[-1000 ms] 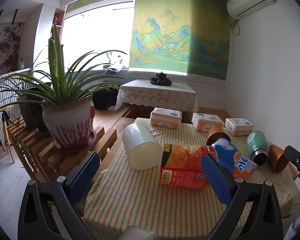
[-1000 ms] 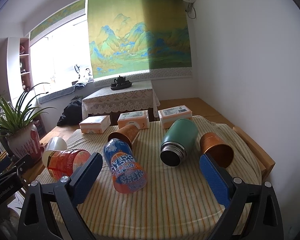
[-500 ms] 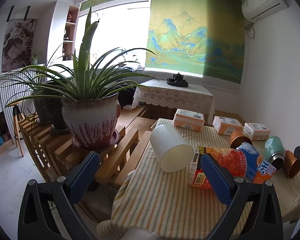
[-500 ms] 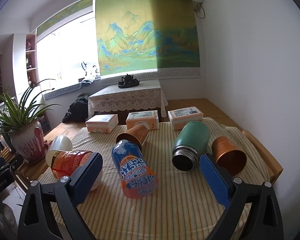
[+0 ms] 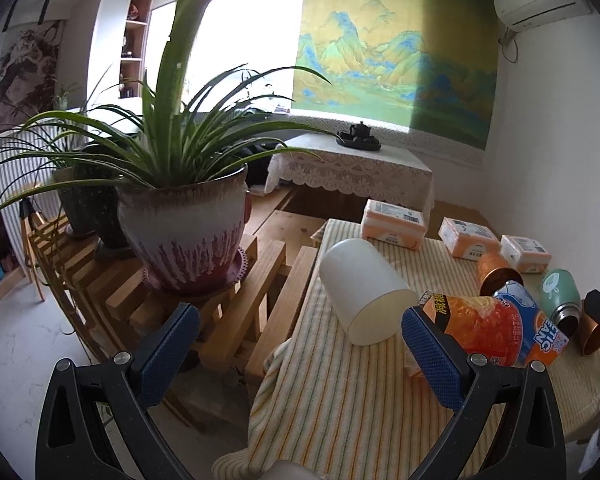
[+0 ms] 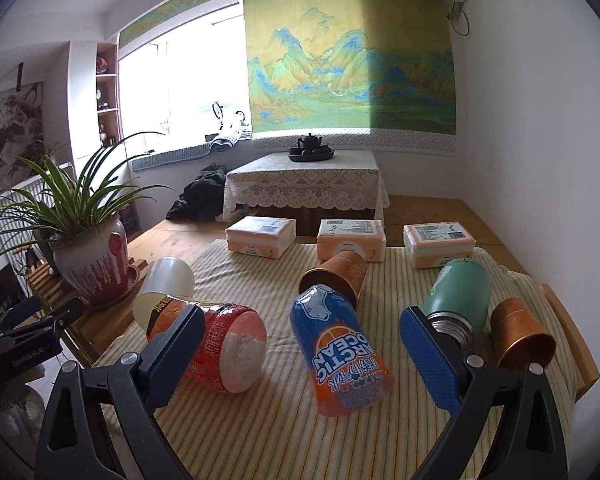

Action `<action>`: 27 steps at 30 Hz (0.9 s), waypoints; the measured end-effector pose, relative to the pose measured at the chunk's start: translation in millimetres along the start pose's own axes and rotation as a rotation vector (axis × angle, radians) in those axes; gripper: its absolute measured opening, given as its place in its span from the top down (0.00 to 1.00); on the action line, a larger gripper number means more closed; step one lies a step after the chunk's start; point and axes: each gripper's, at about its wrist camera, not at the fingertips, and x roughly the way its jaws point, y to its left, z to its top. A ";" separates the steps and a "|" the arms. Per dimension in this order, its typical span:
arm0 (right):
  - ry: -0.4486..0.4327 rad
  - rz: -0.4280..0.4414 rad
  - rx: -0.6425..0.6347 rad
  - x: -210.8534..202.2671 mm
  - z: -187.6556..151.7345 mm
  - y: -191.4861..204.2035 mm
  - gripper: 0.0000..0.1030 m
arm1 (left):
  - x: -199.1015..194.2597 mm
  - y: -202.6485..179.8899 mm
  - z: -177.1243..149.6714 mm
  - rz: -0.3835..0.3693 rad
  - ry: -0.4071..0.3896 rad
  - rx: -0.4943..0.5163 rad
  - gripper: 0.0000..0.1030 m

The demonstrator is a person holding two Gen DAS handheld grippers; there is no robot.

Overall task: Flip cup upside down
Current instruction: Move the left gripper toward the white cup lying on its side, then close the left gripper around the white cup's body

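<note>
Several cups lie on their sides on the striped tablecloth [image 6: 260, 432]. A white cup [image 5: 364, 292] lies at the table's left edge, its mouth towards me; it also shows in the right wrist view [image 6: 164, 292]. A red-orange cup [image 6: 224, 344], a blue-orange cup [image 6: 336, 352], a copper cup [image 6: 336, 276], a green flask [image 6: 456, 296] and a second copper cup [image 6: 520, 336] lie across the table. My left gripper [image 5: 300, 352] is open and empty, short of the white cup. My right gripper [image 6: 300, 352] is open and empty, above the blue-orange cup.
A large potted plant [image 5: 184, 232] stands on a wooden slatted bench [image 5: 236, 304] left of the table. Three tissue packs [image 6: 348, 240] line the table's far edge. A lace-covered table with a tea set [image 6: 308, 184] stands behind.
My left gripper has swung left, so the plant and bench fill more of its view and the white cup sits right of centre. My right gripper has moved slightly closer to the cups.
</note>
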 end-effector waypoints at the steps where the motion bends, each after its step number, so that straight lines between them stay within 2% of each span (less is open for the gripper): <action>1: 0.001 0.001 0.007 0.9 0.1 -1.2 0.07 | 4.0 -3.8 6.8 -0.023 0.027 0.006 0.01; 4: -0.003 0.000 0.035 0.3 -0.1 -7.6 0.07 | 19.9 -17.3 27.9 -0.101 0.107 0.020 0.01; 8: 0.005 -0.003 0.069 -0.2 -3.6 -20.2 0.07 | 44.8 -38.2 46.8 -0.123 0.175 0.051 0.01; 10: 0.002 -0.017 0.071 -2.5 -7.0 -26.0 0.07 | 60.4 -44.6 52.5 -0.135 0.224 0.034 0.01; 13: -0.008 -0.049 0.073 -6.5 -10.1 -35.5 0.07 | 88.2 -48.5 59.9 -0.127 0.300 -0.008 0.01; 18: -0.018 -0.053 0.131 -12.0 -11.1 -57.3 0.07 | 132.9 -58.5 68.6 -0.116 0.413 -0.037 0.03; 20: -0.026 -0.056 0.147 -14.0 -10.9 -64.2 0.07 | 146.1 -59.8 69.6 -0.093 0.459 -0.046 0.10; 25: -0.045 -0.058 0.199 -18.1 -12.9 -80.9 0.07 | 168.0 -61.7 68.6 -0.092 0.553 -0.058 0.12; 27: -0.045 -0.052 0.225 -18.1 -15.3 -86.6 0.07 | 175.6 -61.3 66.0 -0.096 0.592 -0.066 0.16</action>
